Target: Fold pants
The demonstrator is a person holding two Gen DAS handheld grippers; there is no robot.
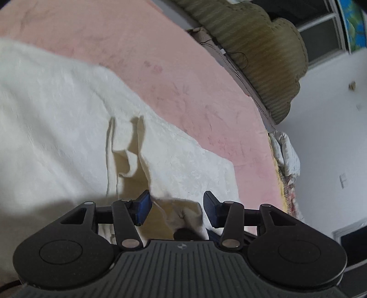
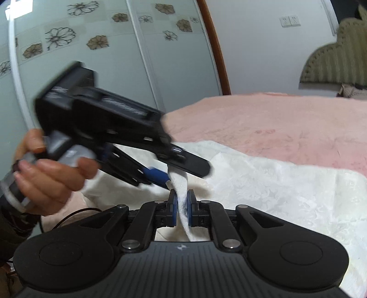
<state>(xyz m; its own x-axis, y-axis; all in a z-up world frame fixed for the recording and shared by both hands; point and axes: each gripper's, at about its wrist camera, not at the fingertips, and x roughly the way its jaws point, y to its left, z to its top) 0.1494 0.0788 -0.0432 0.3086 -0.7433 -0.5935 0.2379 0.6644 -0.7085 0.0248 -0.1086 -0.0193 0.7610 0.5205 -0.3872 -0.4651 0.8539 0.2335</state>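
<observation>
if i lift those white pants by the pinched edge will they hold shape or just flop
Likely flop: the white pants wrinkle and drape limply from the right gripper. Probably light, since a thin pinch lifts a fold. The left gripper, open, may lose the bunched cloth.

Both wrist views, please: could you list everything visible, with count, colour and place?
pants: one, white, spread on the bed, an edge lifted between the grippers
bed cover: one, pink, under the pants
headboard: one, olive green, ribbed, at the bed's far end
wardrobe doors: pale green with flower prints, behind the bed
wall sockets: two, white, on the wall near the headboard
left gripper: one, black with blue pads, open around a bunch of the pants
right gripper: one, black with blue pads, shut on a fold of the pants
hand: one, holding the left gripper's handle
</observation>
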